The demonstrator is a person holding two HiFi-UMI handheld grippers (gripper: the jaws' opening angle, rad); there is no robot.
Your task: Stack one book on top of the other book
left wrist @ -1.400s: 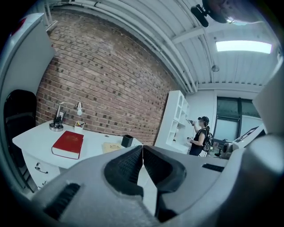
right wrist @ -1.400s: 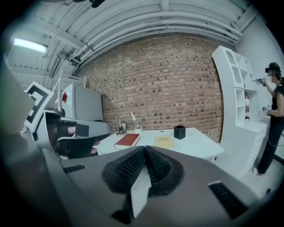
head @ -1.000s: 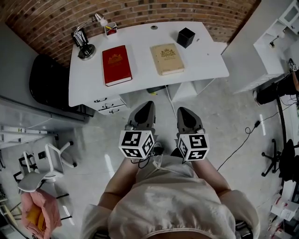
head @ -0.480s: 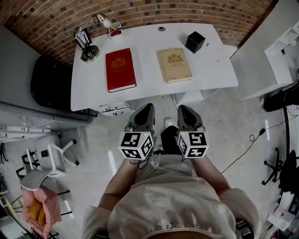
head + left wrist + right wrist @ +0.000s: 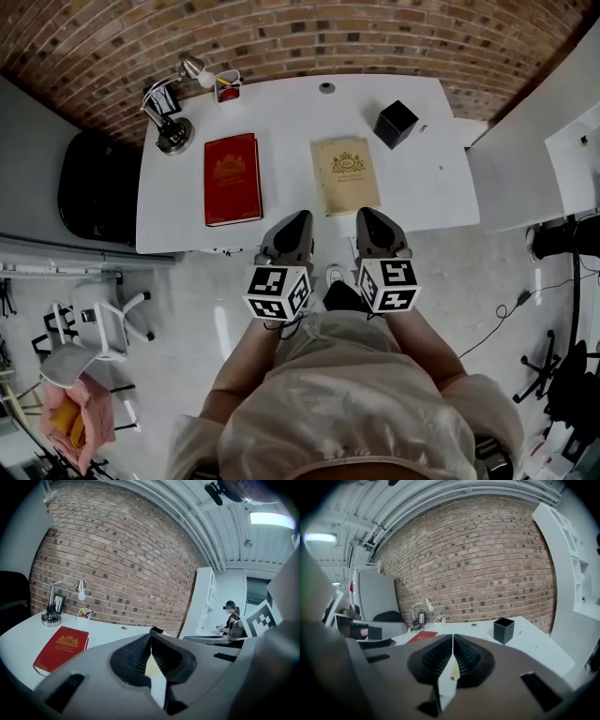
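Note:
A red book (image 5: 232, 178) lies flat on the left half of the white desk (image 5: 281, 112); it shows again as the red book (image 5: 61, 647) in the left gripper view. To its right lies a beige book (image 5: 345, 175), apart from it. My left gripper (image 5: 292, 225) hovers at the desk's near edge, between the two books, shut with nothing in it. My right gripper (image 5: 371, 219) is just off the beige book's near edge, also shut and empty. Both point at the desk.
A desk lamp (image 5: 172, 105) and a small cup with pens (image 5: 227, 86) stand at the desk's back left. A black cube box (image 5: 396, 124) sits at the back right. A brick wall (image 5: 300, 37) backs the desk. A white chair (image 5: 89, 328) stands at the left. A person (image 5: 231, 620) stands far off.
The desk and both books have come nearer and lower in the head view as I moved up to it. Both grippers now reach the desk's near edge, still shut.

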